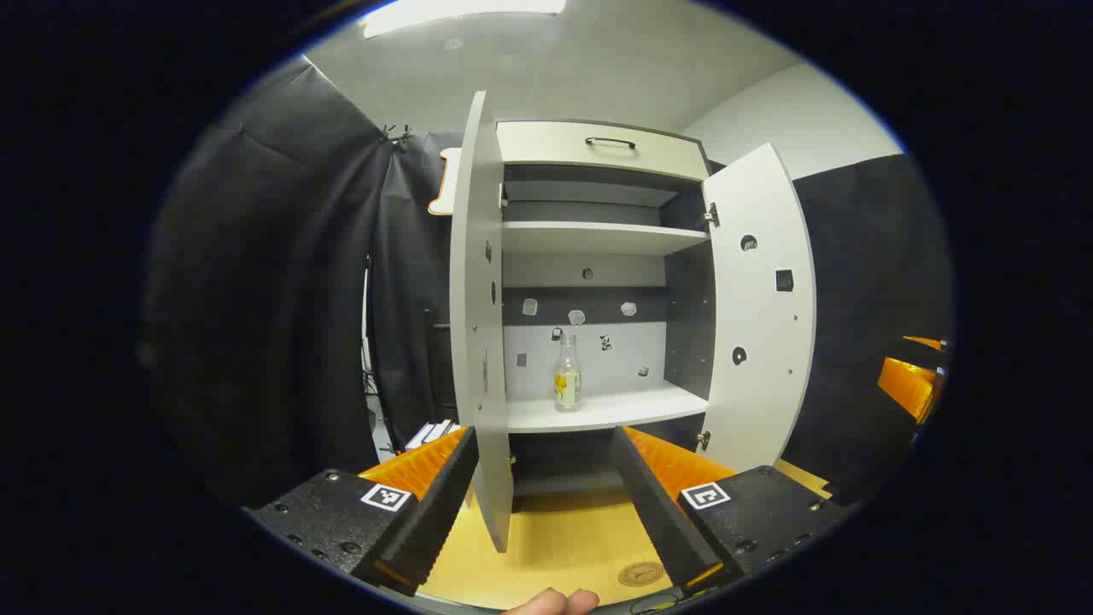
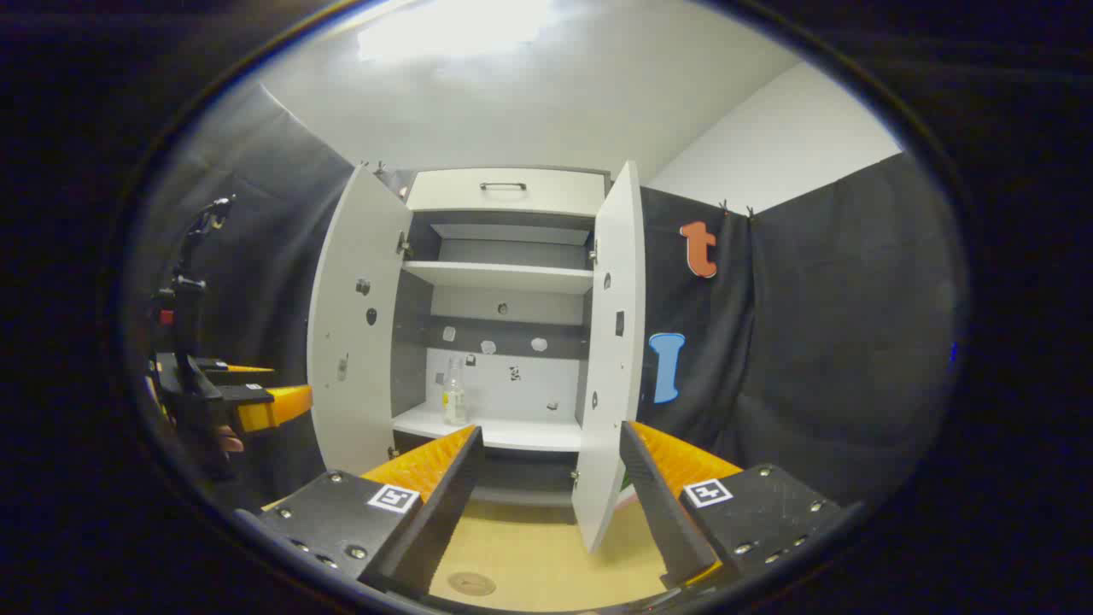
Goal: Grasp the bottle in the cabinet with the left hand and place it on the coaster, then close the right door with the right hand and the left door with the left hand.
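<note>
Bottle (image 1: 567, 373) first: it stands upright on the cabinet's lower shelf (image 1: 598, 412), a little left of that shelf's middle and close to its front edge, with nothing touching it. Both cabinet doors hang wide; the left door (image 1: 478, 325) is seen nearly edge-on in the left gripper view, the right door (image 1: 758, 307) swung well out on the other side of the cabinet (image 1: 598, 145).

Left tongs (image 1: 542, 495) are released, fingers spread wide with nothing between them, held in front of the cabinet and below the shelf, well apart from the bottle. Right tongs (image 2: 551, 500) are likewise spread and empty, facing the cabinet from farther to its right, with the edge of the right door showing between their fingers in the right gripper view. A round coaster (image 1: 640, 573) lies on the yellow desk (image 1: 555, 538) in front of the cabinet, near the right finger of the left tongs.

My judgement is that the reach for the bottle is the step in hand. To do it well, raise the left tongs to shelf height, keep right of the left door's edge, and come straight in so the fingers pass either side of the bottle's body rather than its narrow neck. Close only once both pads flank the glass; a clear, slim bottle looks easy to tip if nudged off-centre.
</note>
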A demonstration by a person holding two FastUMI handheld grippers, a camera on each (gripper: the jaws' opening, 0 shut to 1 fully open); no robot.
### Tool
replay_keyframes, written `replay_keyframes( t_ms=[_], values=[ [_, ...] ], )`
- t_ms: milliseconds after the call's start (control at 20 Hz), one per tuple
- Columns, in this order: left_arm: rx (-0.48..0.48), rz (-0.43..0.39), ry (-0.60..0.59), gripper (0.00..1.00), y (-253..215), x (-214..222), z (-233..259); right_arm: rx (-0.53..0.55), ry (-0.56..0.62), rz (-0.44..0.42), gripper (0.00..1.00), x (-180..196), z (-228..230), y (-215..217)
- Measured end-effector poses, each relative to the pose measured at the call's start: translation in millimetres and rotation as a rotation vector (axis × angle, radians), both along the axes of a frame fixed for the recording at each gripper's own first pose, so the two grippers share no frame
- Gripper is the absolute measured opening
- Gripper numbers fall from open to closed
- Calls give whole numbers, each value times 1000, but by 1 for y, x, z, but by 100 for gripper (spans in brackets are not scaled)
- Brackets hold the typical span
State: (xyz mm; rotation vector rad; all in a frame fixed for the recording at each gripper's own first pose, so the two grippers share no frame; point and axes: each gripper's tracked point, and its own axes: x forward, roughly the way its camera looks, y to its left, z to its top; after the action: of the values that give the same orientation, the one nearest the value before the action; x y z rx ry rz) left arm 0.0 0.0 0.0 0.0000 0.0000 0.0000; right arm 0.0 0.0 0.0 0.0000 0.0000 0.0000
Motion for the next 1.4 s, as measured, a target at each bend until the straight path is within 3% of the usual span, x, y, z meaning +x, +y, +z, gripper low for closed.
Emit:
replay_keyframes(
  t_ms=[350,450,600,950,1400],
  values=[
    [72,21,-9,99,4,-9,11,9,-26,-34,97,-6,8,-4],
    [67,13,-18,99,-1,-3,15,17,-31,-54,94,0,8,-7],
    [38,-6,-24,99,-8,16,19,26,-20,-60,97,19,8,1],
    [-20,-47,-17,99,-19,100,19,48,-55,-45,97,67,23,13],
    [-37,-44,-21,99,-51,254,-3,32,-93,-11,97,112,28,32]
  ],
)
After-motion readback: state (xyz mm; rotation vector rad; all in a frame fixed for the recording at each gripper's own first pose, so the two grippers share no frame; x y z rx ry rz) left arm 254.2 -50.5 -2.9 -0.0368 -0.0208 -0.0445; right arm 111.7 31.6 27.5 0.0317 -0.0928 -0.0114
